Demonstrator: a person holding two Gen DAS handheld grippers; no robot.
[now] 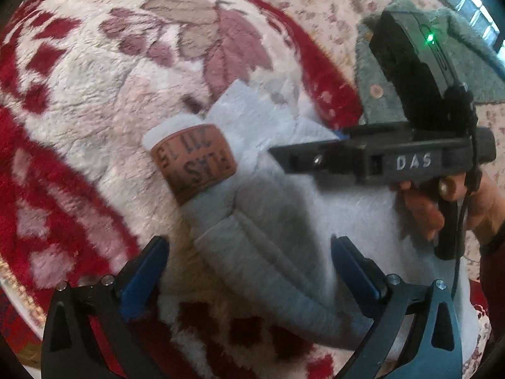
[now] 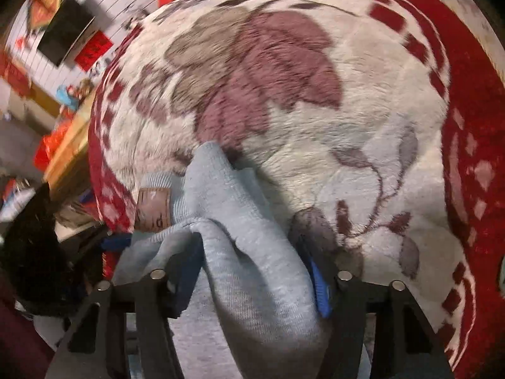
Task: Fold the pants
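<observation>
Right gripper (image 2: pixel 252 281) seen pinching raised fold of pants (image 2: pixel 240 252), lower centre of right-wrist frame. Left gripper (image 1: pixel 249 268) spread wide, waistband straddled untouched at bottom centre. Pants' long axis judged running toward lower right; blanket (image 1: pixel 94 79) beneath.

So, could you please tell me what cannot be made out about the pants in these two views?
- Left wrist view: the right tongs cover part of the pants; the fingertips are blurred.
- Right wrist view: whether the pads grip the bunched pants is unclear.
- Brown patch: lettering upside down, blurred.
</observation>
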